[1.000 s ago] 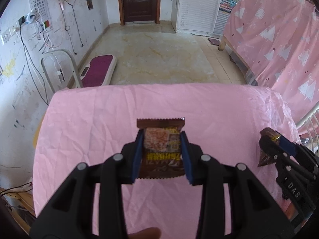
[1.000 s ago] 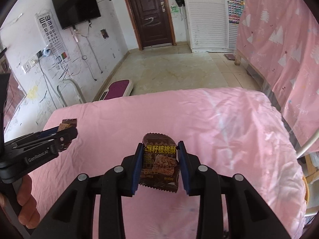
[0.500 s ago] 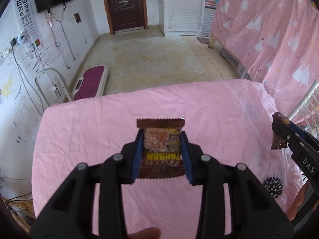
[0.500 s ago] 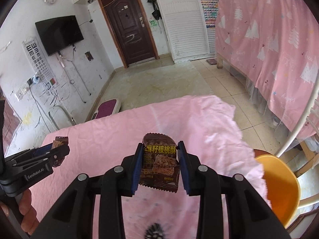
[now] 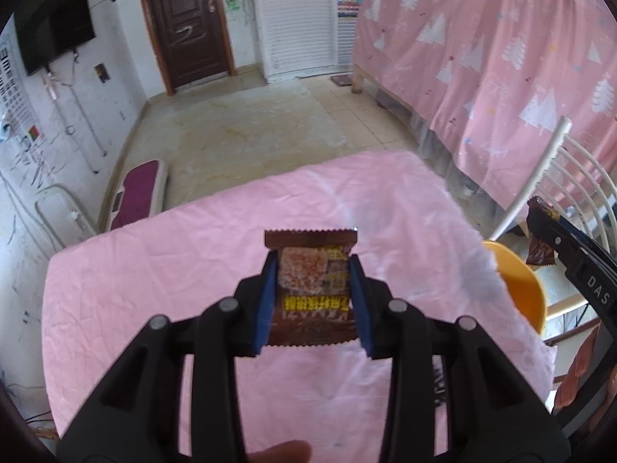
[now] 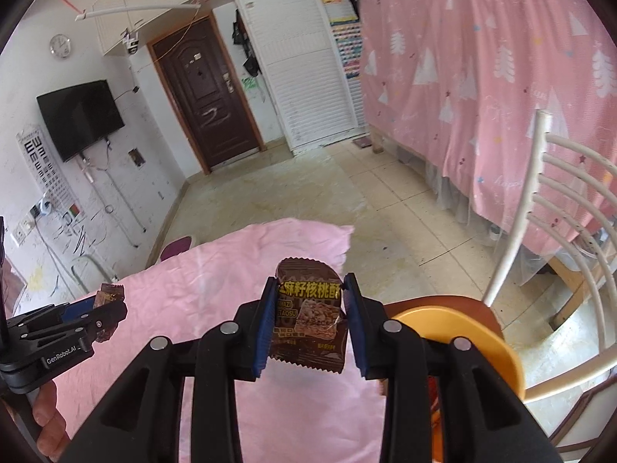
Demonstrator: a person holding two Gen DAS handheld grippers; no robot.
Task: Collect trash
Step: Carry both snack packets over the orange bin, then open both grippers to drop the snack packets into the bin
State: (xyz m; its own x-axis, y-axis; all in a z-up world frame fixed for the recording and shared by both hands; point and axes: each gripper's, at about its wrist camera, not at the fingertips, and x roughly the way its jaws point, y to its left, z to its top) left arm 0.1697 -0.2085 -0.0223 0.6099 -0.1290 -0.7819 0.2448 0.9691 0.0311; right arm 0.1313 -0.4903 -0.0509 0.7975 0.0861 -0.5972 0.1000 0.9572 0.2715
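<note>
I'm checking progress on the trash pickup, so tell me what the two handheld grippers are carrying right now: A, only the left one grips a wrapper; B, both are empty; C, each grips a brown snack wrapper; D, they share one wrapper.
C: the left gripper pinches one brown snack wrapper and the right gripper pinches another brown wrapper, each between blue pads.

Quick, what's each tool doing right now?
Left tool: closed on a brown snack wrapper.
Right tool: closed on another brown snack packet.
</note>
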